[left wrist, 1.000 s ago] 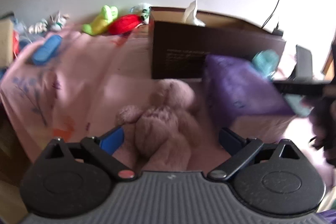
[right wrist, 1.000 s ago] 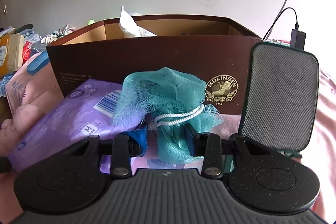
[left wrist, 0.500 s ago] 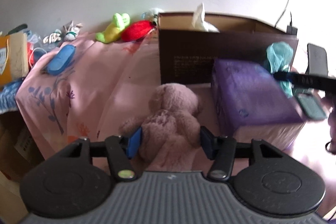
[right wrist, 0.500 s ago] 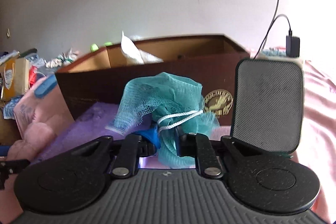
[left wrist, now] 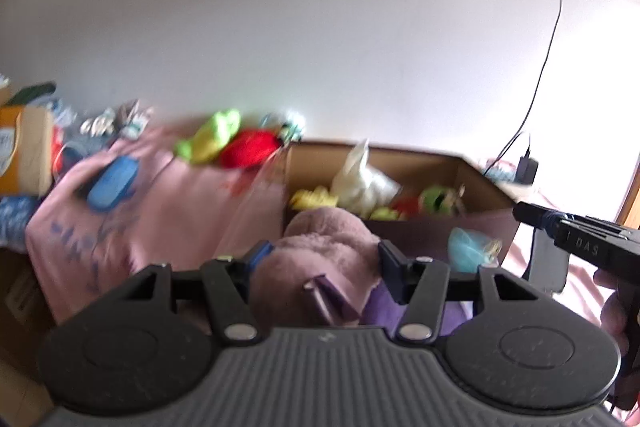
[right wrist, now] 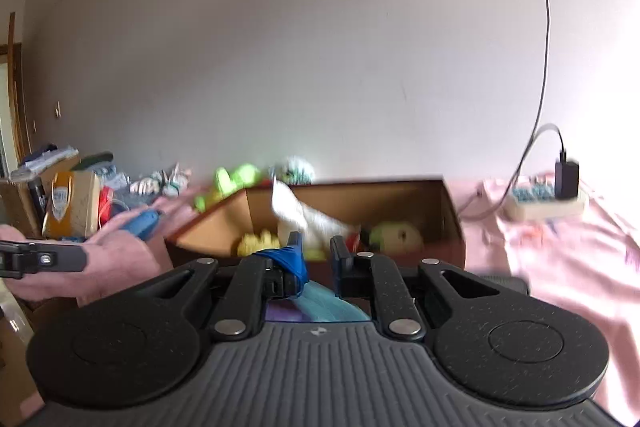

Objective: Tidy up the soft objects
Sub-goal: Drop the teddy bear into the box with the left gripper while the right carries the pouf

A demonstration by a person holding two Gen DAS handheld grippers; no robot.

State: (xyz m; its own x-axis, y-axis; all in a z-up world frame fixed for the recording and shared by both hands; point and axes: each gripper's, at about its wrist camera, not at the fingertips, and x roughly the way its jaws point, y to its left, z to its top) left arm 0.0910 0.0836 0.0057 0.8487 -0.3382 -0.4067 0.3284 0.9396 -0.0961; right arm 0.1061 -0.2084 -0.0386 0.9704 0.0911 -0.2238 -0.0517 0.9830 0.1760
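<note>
— Two grippers up. Left gripper [left wrist: 322, 259]?
— Jaws part-way in, clamped on the pink plush bear [left wrist: 320, 267], held up in front of the brown box [left wrist: 440, 227].
— Right gripper [right wrist: 316, 259]?
— Jaws nearly together, a narrow gap at the tips; the teal mesh pouf [right wrist: 324, 303] hangs below between them, just before the box [right wrist: 448, 211].

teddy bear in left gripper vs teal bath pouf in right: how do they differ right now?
The teddy bear is dusty pink plush; the bath pouf is teal mesh. The bear bulges up between the left gripper fingers and fills the gap; the pouf hangs below the right gripper, mostly hidden. Left fingers are spread wide around the bear, right ones nearly closed. Both are held lifted near the open cardboard box.
</note>
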